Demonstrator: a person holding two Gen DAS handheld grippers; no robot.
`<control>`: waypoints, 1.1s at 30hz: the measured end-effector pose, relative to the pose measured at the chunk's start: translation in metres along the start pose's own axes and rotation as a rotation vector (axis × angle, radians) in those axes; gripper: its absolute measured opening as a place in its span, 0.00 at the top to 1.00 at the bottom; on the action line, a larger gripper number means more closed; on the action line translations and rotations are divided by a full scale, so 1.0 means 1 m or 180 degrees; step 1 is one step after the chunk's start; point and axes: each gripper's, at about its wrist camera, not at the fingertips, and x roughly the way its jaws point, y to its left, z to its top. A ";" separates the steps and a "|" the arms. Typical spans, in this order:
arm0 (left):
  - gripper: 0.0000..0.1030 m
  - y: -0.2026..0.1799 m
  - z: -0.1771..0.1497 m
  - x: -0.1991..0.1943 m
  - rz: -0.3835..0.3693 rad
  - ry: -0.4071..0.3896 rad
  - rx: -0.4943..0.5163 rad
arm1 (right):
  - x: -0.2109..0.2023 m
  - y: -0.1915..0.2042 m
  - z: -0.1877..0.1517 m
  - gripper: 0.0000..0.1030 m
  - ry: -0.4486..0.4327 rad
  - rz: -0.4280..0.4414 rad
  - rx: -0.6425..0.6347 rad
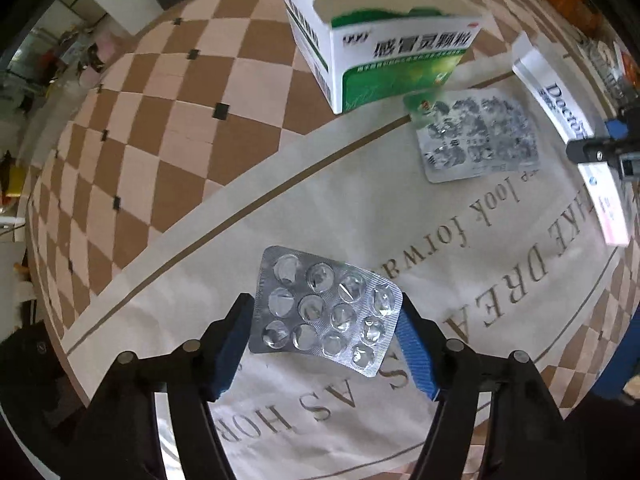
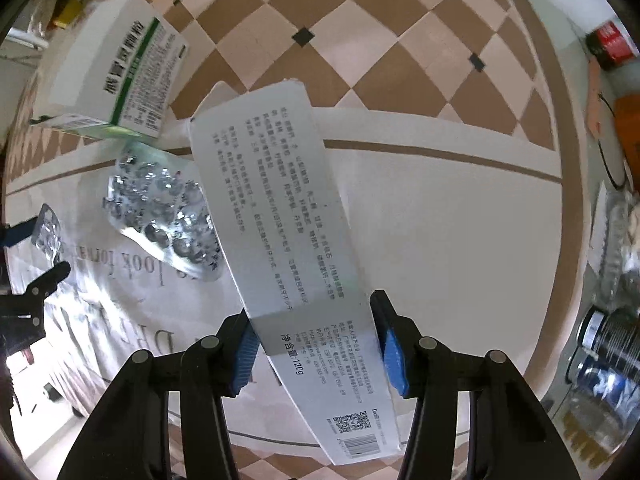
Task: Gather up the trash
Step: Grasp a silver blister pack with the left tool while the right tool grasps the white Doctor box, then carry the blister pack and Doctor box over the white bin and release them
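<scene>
My left gripper [image 1: 326, 312] is shut on an empty silver blister pack [image 1: 326, 310], its blue pads against both edges, holding it above the cloth. My right gripper [image 2: 314, 330] is shut on a long white toothpaste box [image 2: 280, 216] printed with small text and a QR code. The box also shows at the right of the left wrist view [image 1: 560, 100]. A second blister pack [image 1: 476, 134] lies flat on the cloth; it also shows in the right wrist view [image 2: 168, 208]. A green and white medicine box [image 1: 376, 36] stands behind it, seen too in the right wrist view [image 2: 116, 76].
The round table carries a brown checkered cloth [image 1: 160, 128] with a white printed centre [image 2: 440, 220]. Bottles and jars [image 2: 604, 352] crowd the right edge. A red tin [image 2: 612, 44] and an orange box [image 2: 628, 128] sit at the far right.
</scene>
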 end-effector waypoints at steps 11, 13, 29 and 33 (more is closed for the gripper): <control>0.35 -0.023 -0.067 -0.065 0.0114 -0.0459 -0.0589 | -0.039 0.037 -0.105 0.48 -0.0482 0.0137 0.0206; 0.35 -0.022 -0.098 -0.070 0.0080 -0.0549 -0.0761 | -0.048 0.045 -0.124 0.48 -0.0568 0.0144 0.0229; 0.35 -0.049 -0.348 -0.080 -0.0418 -0.0771 -0.1117 | -0.044 0.175 -0.396 0.48 -0.0734 0.0410 0.0737; 0.35 -0.052 -0.404 -0.043 -0.0839 -0.0390 -0.1404 | -0.002 0.201 -0.456 0.48 -0.0398 0.0498 0.0826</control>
